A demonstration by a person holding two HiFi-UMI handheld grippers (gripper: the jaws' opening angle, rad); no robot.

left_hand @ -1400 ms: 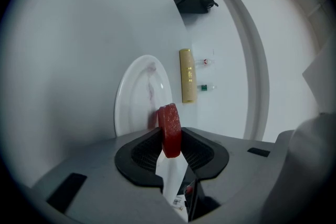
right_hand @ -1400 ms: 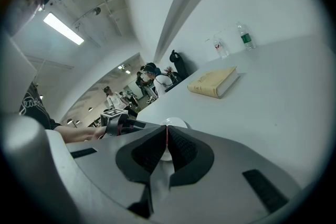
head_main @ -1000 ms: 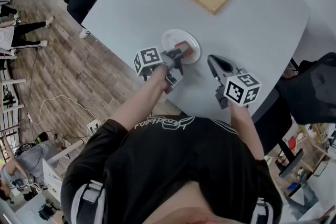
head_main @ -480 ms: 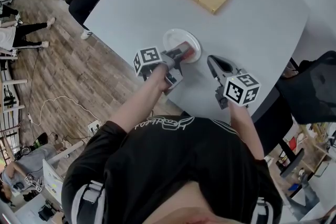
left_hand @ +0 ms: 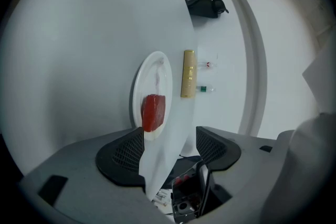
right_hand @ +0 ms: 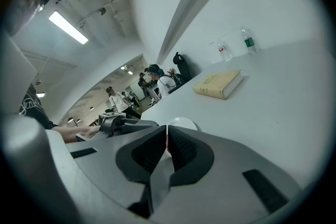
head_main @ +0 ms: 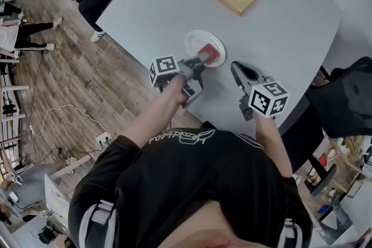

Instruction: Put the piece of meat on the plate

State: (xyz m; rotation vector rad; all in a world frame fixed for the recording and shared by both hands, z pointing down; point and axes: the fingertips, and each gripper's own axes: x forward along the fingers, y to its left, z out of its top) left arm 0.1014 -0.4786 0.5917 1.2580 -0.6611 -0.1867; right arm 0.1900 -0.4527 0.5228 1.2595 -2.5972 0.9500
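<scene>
Evidently at the release step: the left gripper (head_main: 199, 61) hangs at the near rim of the plate (head_main: 197, 40), its jaws spread wide and pressing on nothing. The piece of meat (left_hand: 153, 112), a red slab, lies on the white plate's near side, just beyond the pads and apart from them. At right, the right gripper (right_hand: 167, 145) hovers over the grey table (head_main: 279, 20), jaws together and empty. With the meat set down, the next move likely calls for drawing the left gripper straight back without nudging the plate.
</scene>
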